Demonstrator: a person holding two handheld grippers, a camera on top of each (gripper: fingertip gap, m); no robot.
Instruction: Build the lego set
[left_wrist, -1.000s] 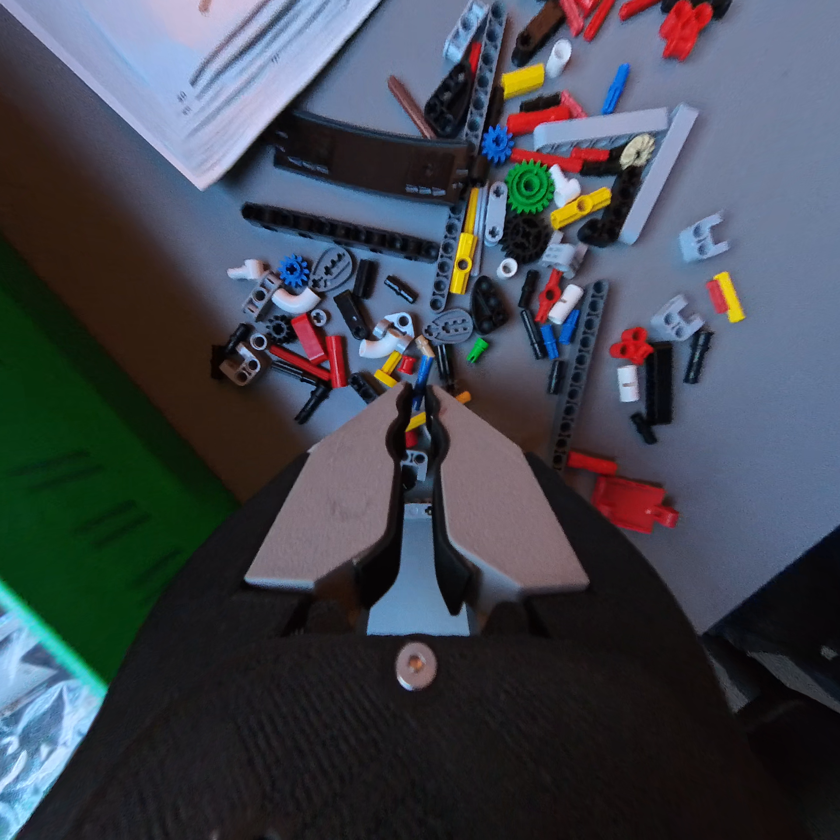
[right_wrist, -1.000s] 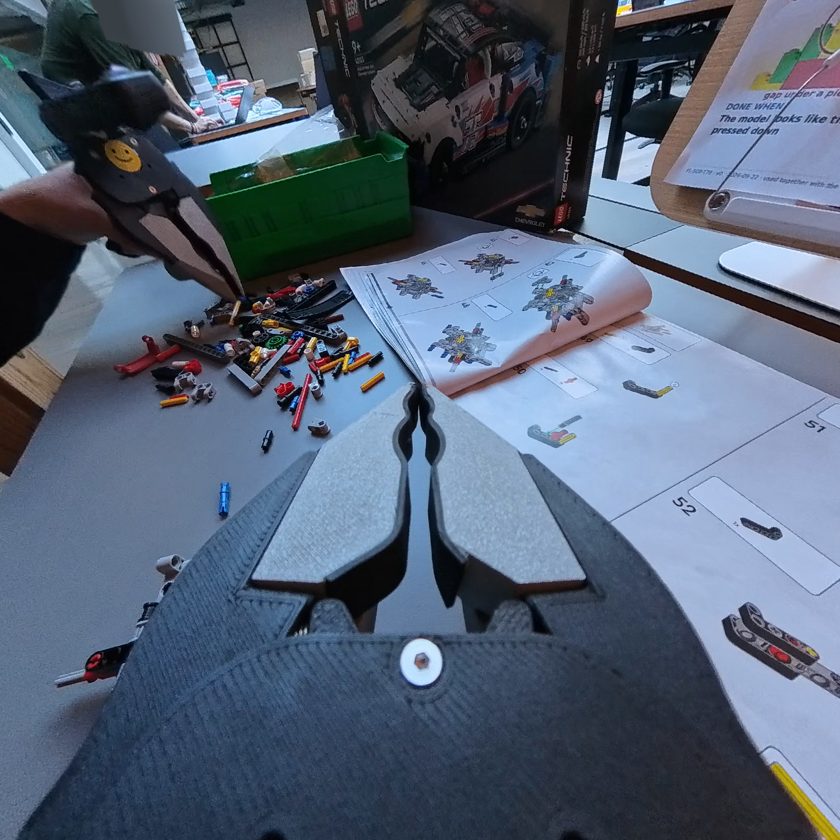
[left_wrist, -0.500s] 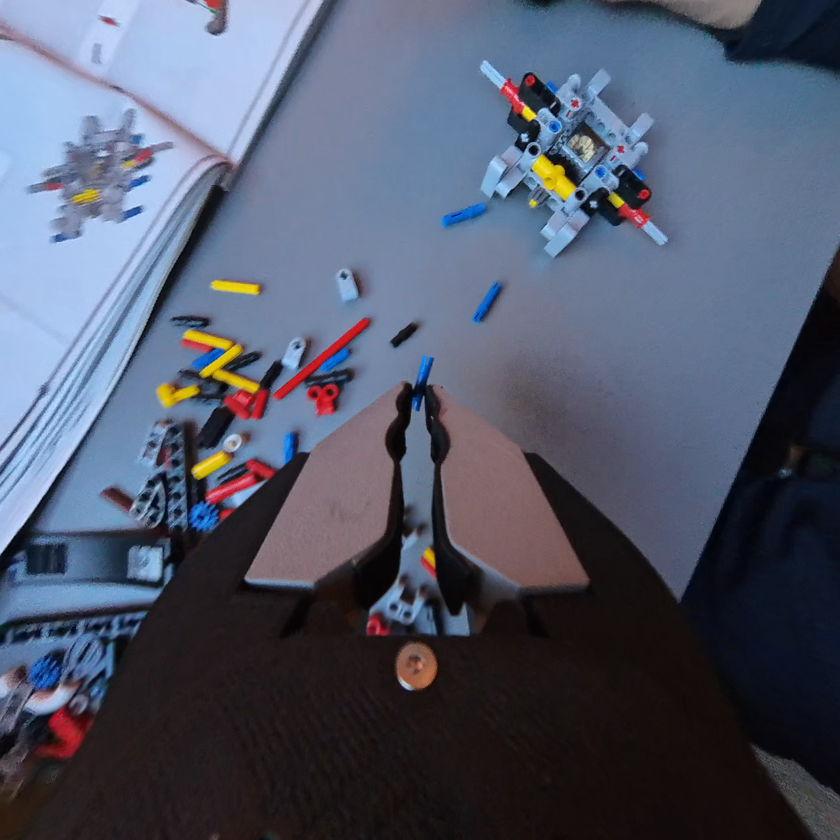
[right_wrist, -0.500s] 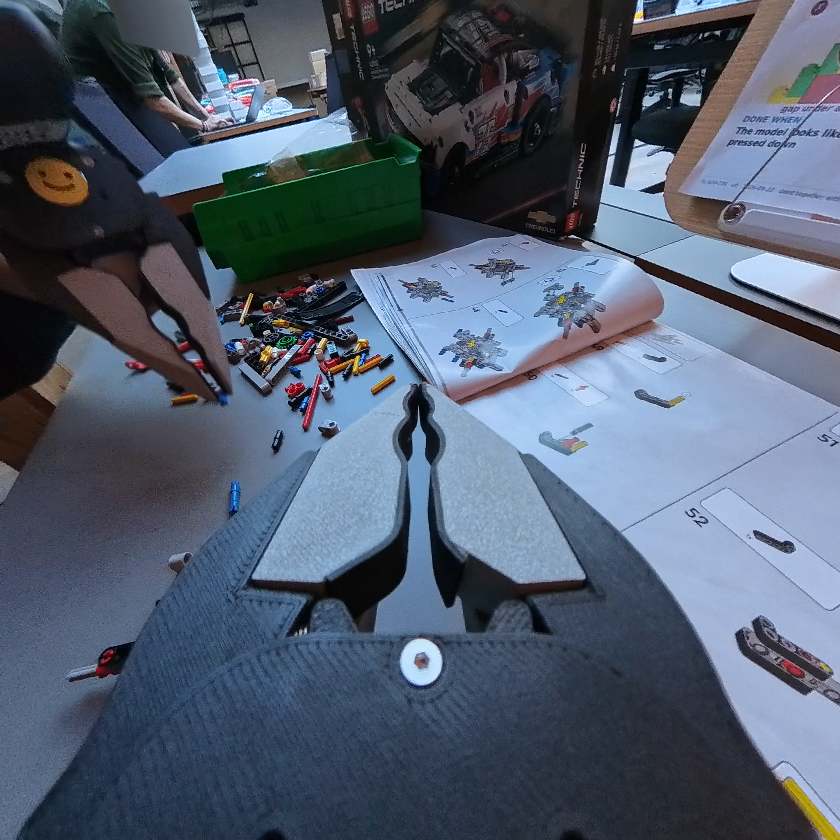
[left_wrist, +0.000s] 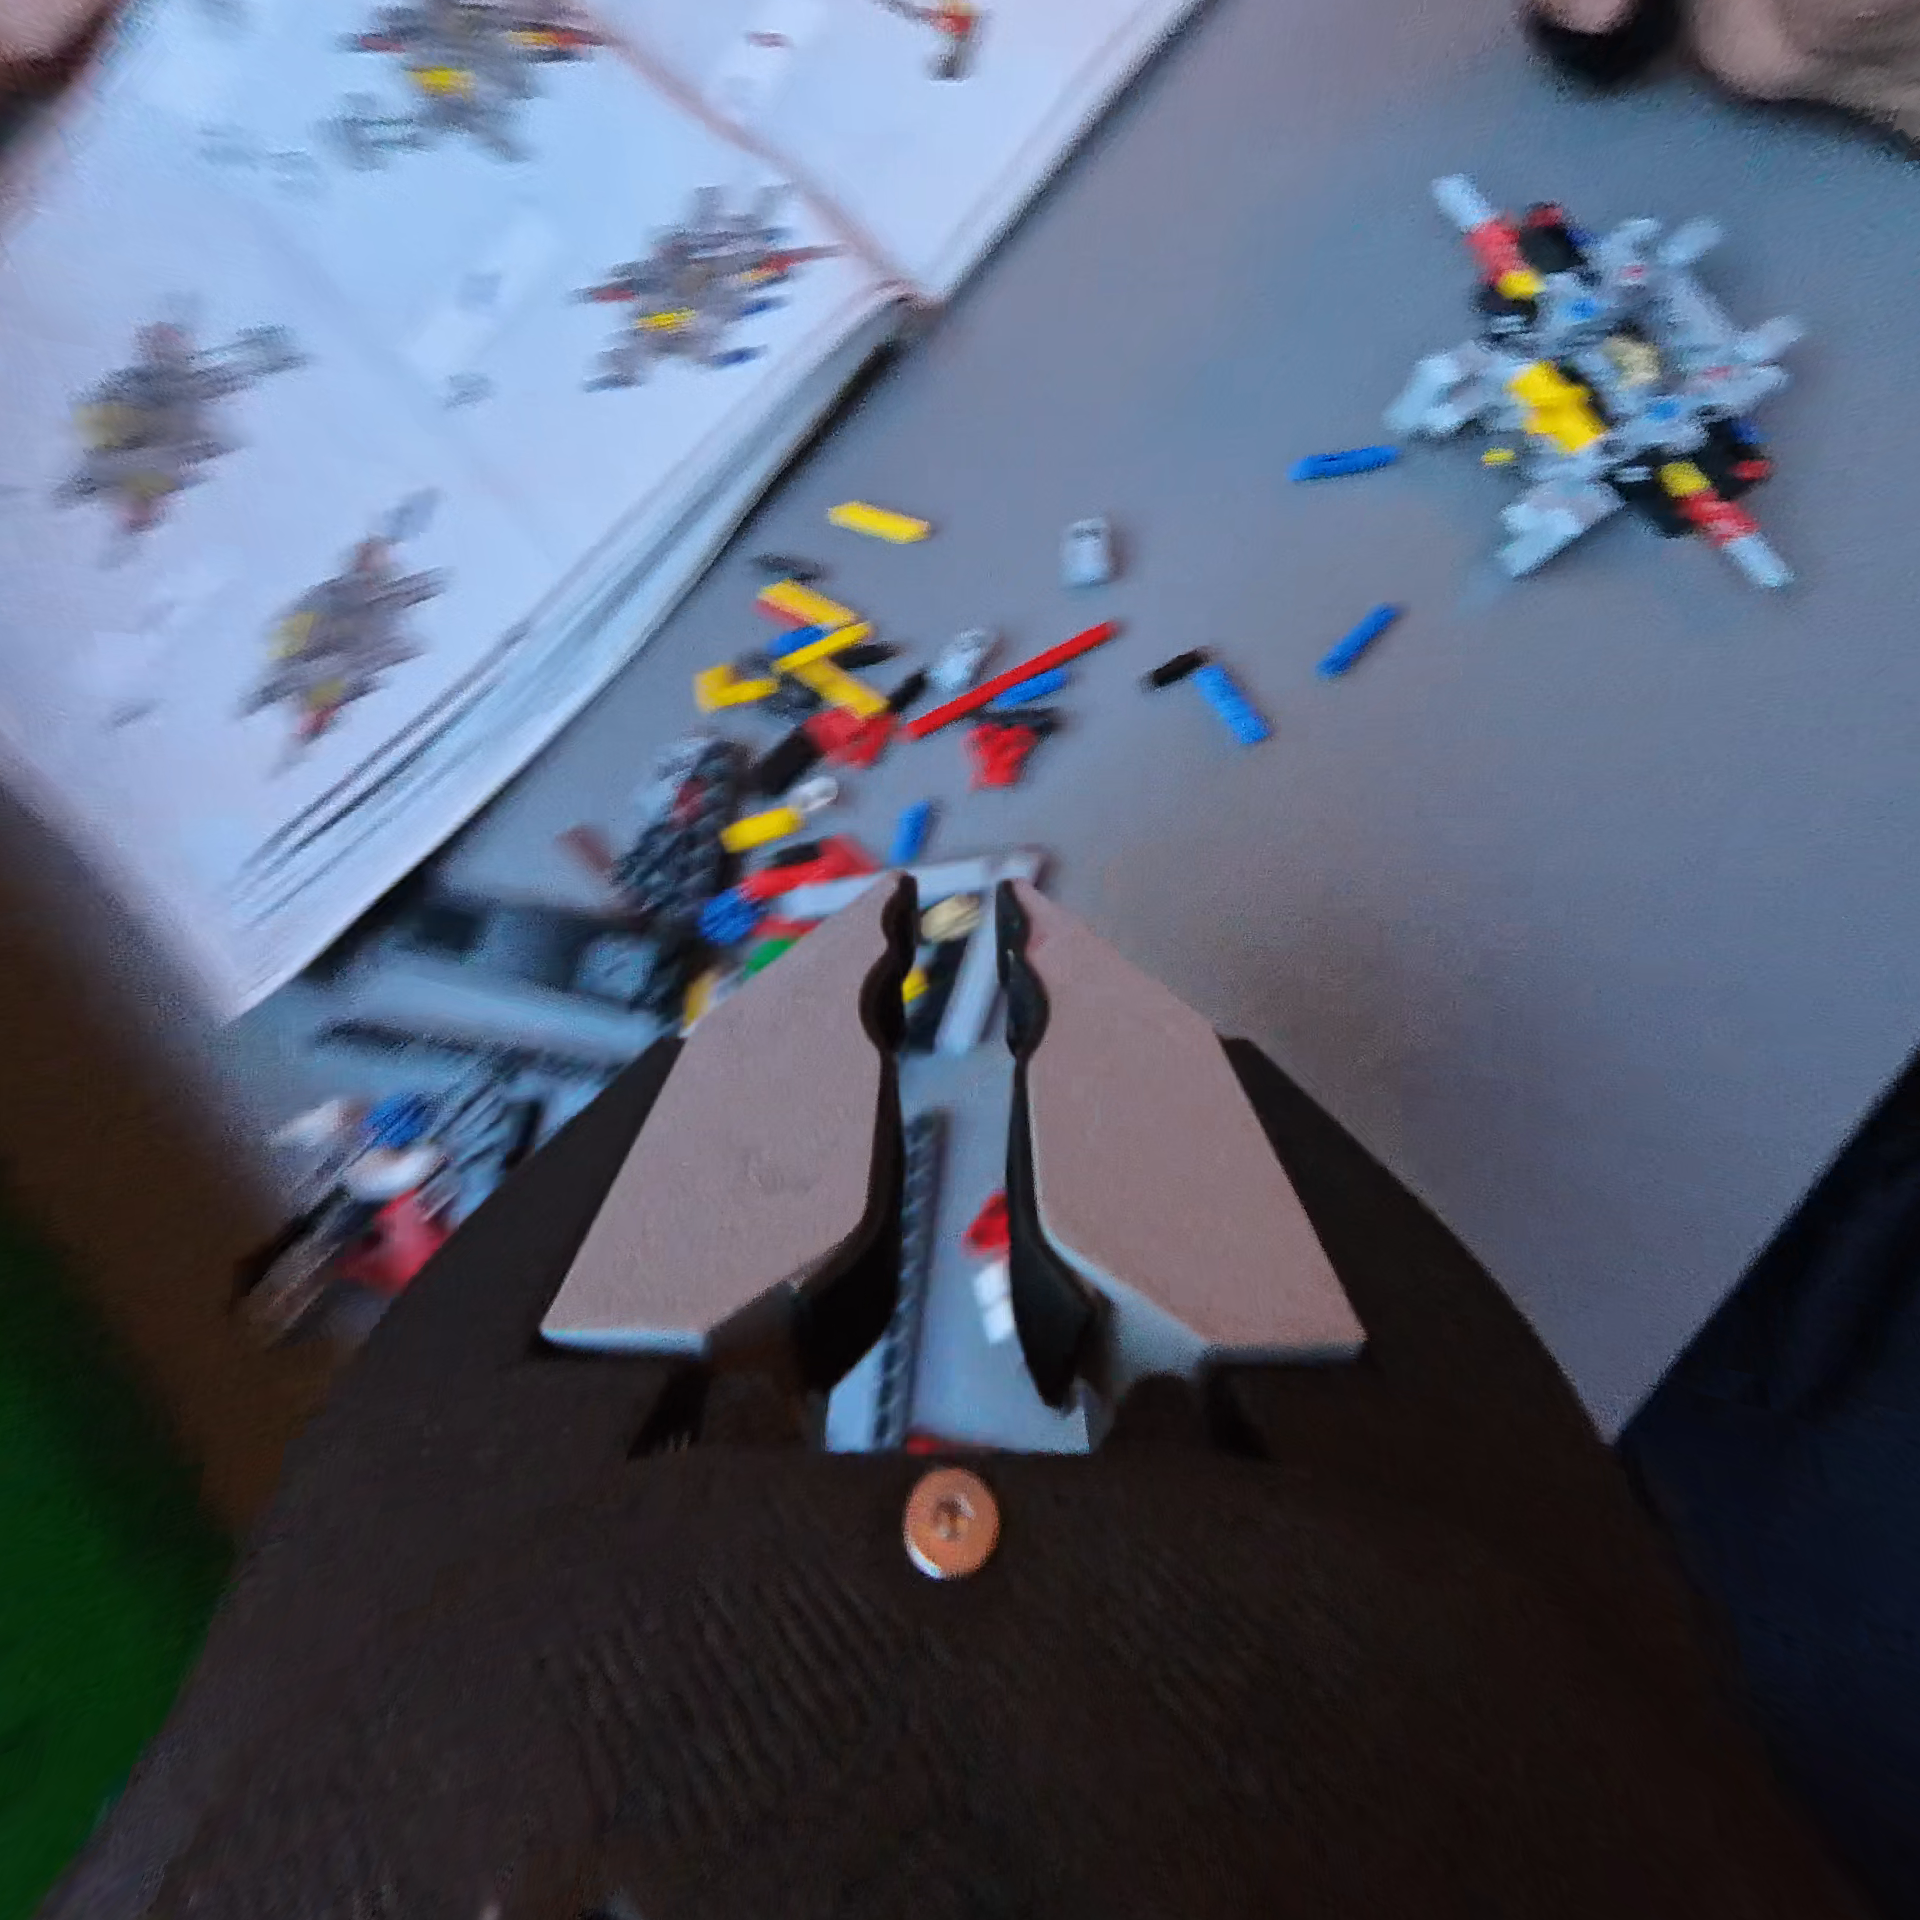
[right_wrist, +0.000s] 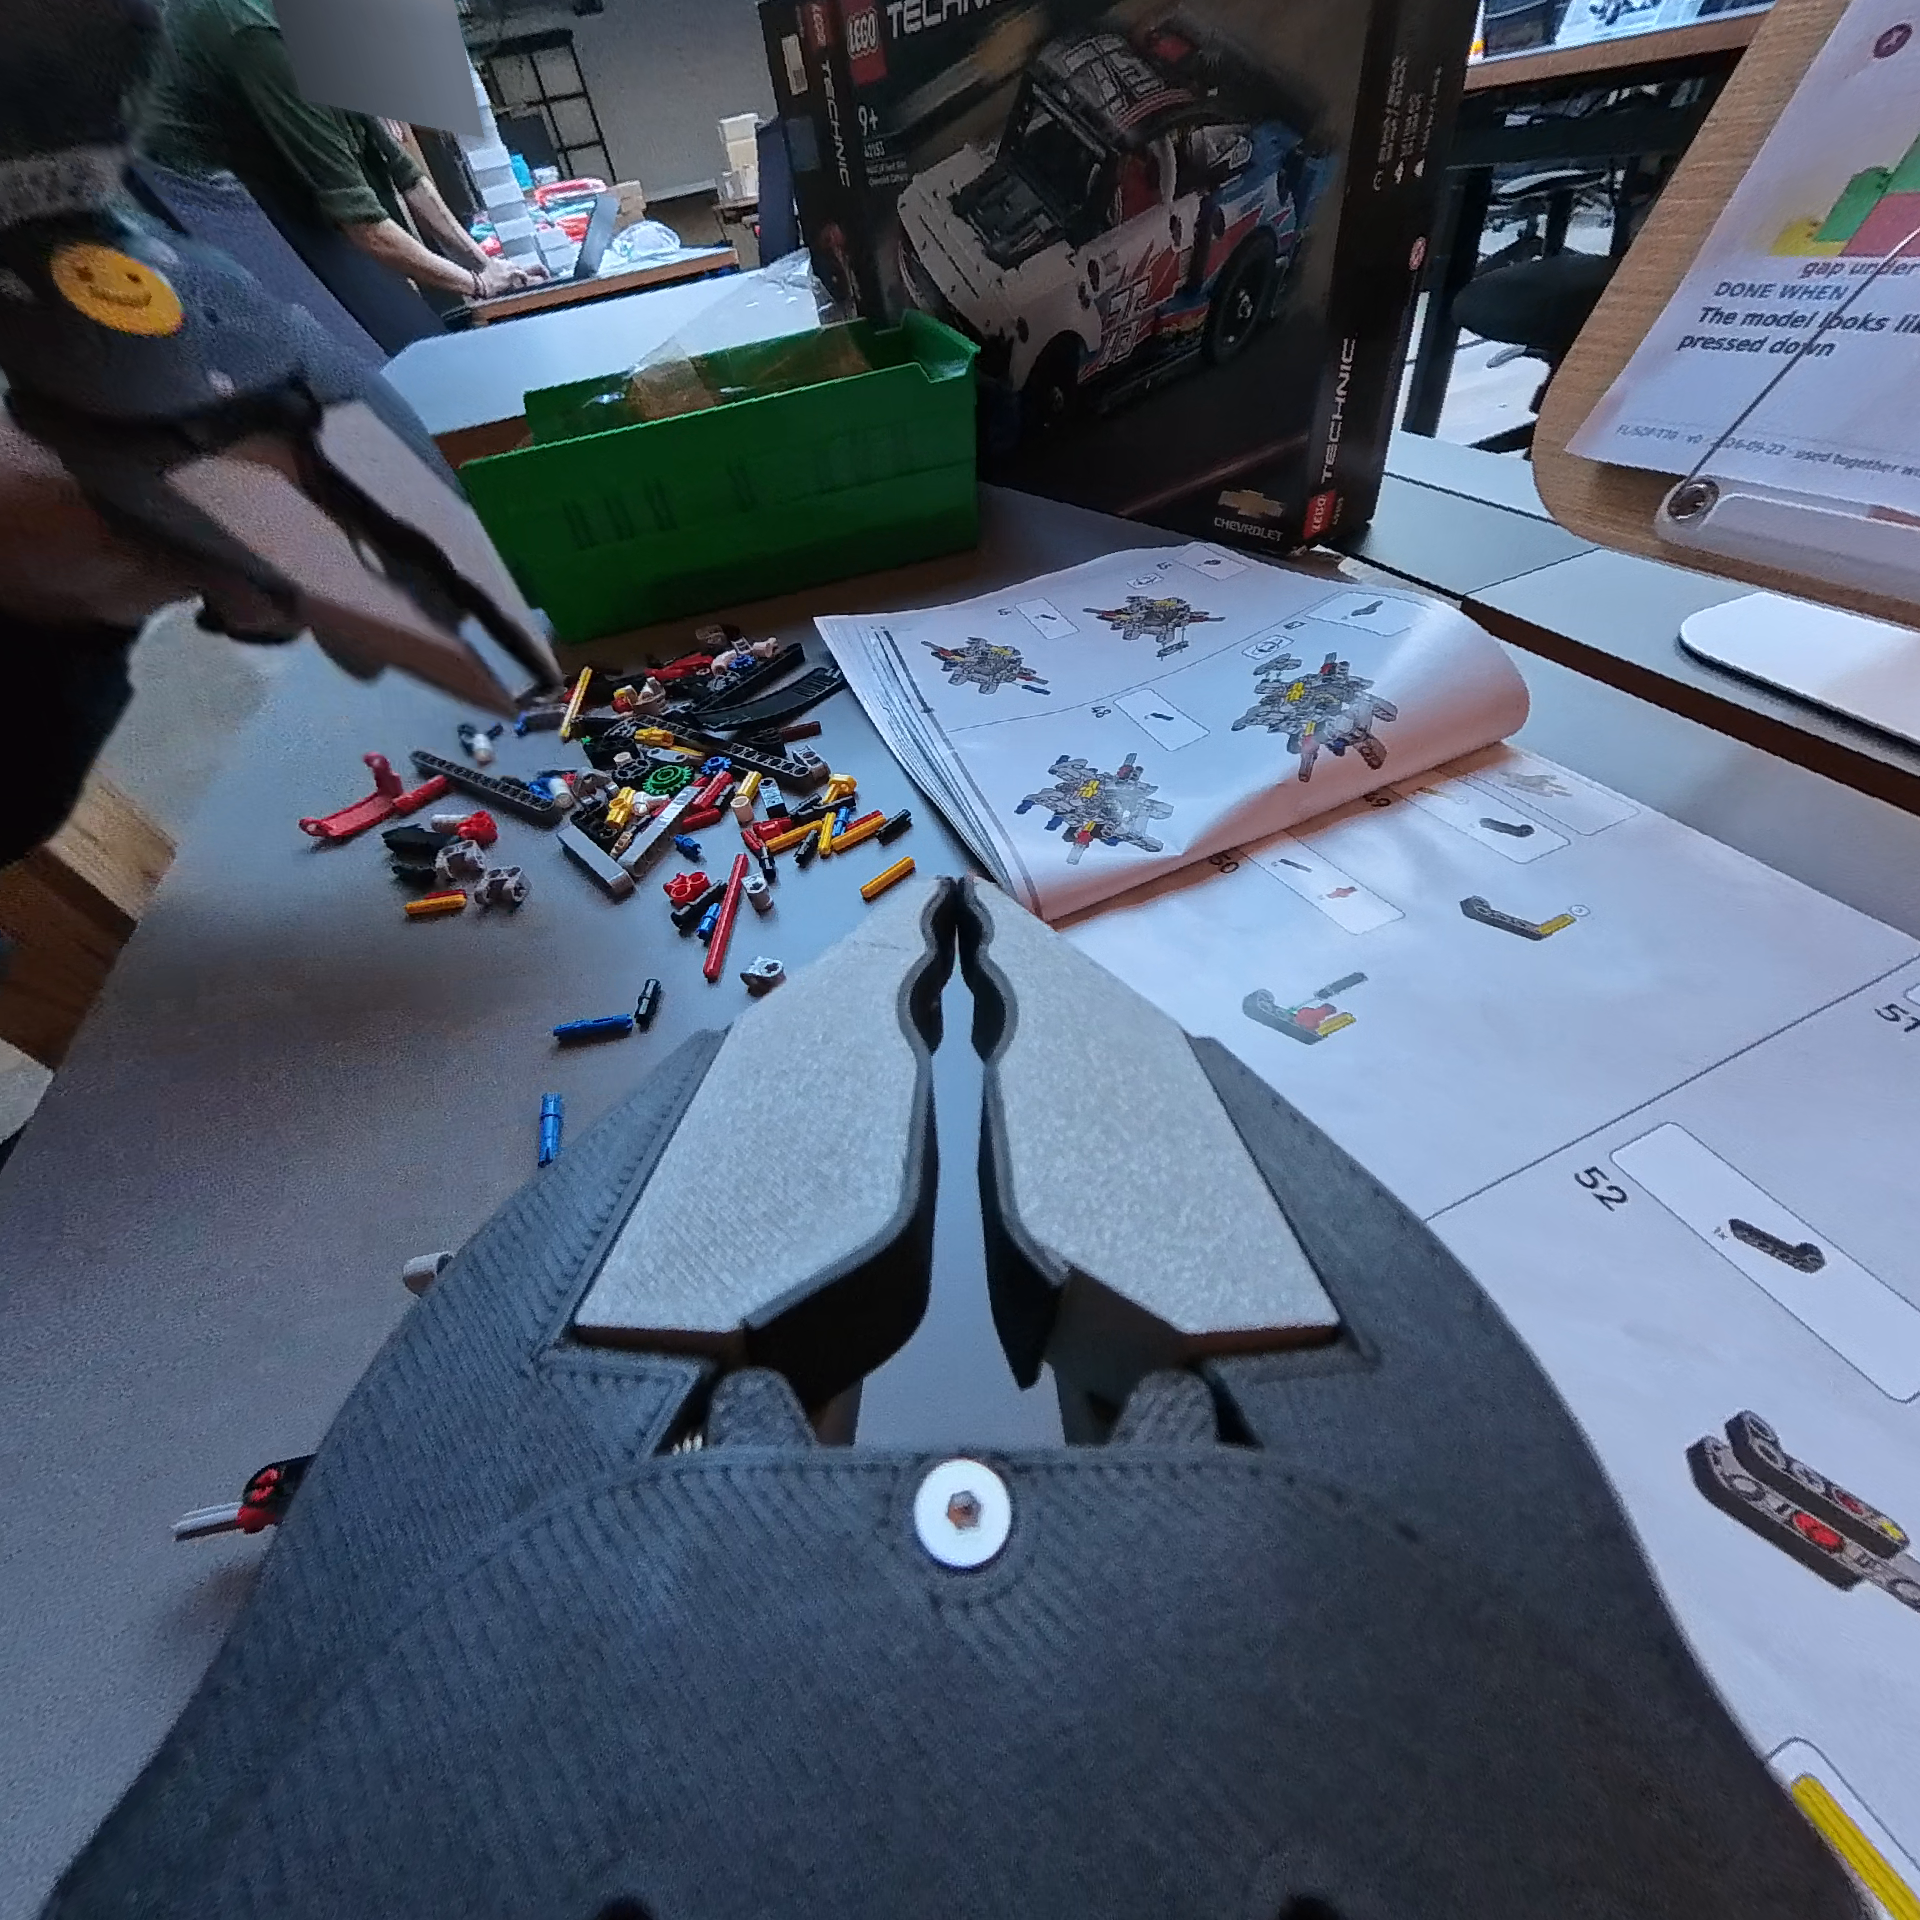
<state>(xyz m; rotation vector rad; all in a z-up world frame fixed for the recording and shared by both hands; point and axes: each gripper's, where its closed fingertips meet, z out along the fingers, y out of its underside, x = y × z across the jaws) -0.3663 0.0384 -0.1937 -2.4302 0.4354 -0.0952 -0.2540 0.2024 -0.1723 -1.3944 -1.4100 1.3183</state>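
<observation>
My left gripper is open with nothing between its fingers. It hangs low over the near edge of a pile of small coloured building pieces on the grey table. The right wrist view shows it at the far side of the pile. A loose blue pin lies beside a black pin, ahead of the pile. A small grey, yellow and black assembly sits farther right. My right gripper is shut with nothing showing between its tips, held above the edge of an open instruction booklet.
A green bin and a tall dark box with a car picture stand behind the pile. A wooden stand with a paper sheet is at the far right. A person works at another table in the background. Left tips to right tips: about 20 cm. My right tips are about 15 cm from the loose blue pin, my left tips only 10 cm. Look for it in the right wrist view too.
My left gripper carried a blue pin from the pile towards the assembly, opened and let it go onto the table, then swung back over the pile. The right gripper stayed shut and barely moved.
</observation>
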